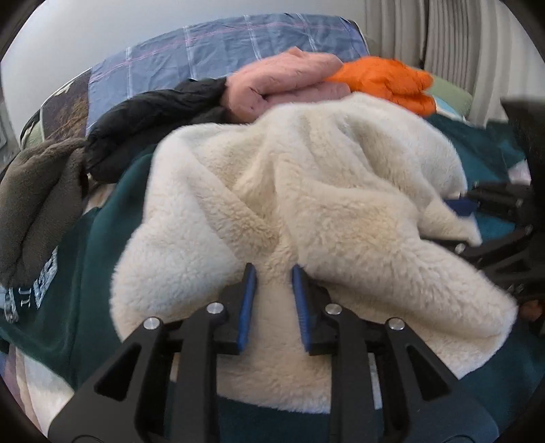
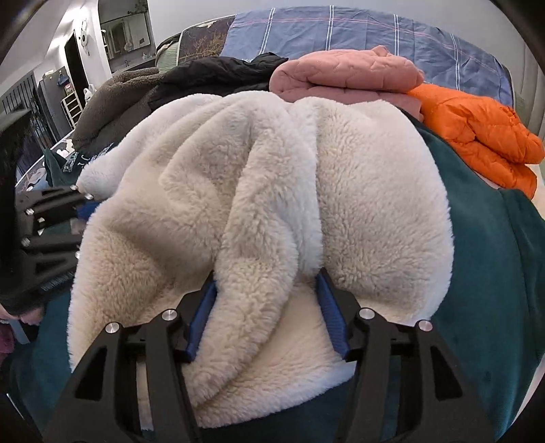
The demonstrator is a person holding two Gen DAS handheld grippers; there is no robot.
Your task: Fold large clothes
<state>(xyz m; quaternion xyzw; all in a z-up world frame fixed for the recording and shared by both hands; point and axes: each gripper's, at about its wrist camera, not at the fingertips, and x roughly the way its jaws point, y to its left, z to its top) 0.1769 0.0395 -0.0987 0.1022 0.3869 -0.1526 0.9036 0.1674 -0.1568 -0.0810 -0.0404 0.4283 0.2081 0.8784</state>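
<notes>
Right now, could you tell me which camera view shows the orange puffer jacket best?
The right wrist view: the orange puffer jacket is sharp and nearly whole, beside the pink quilted garment. In the left wrist view it is smaller, blurred, and partly hidden behind the white fleece.

Both views are bright with soft, even daylight; no hard shadows, only gentle shading in the folds of the cream fleece [image 1: 306, 191]. No glare. The fisheye lens bends the bed [image 2: 357, 30] into an arc and leaves dark vignetted corners. In the left wrist view the right side is smeared by motion blur, while the right wrist view is sharper throughout.
</notes>
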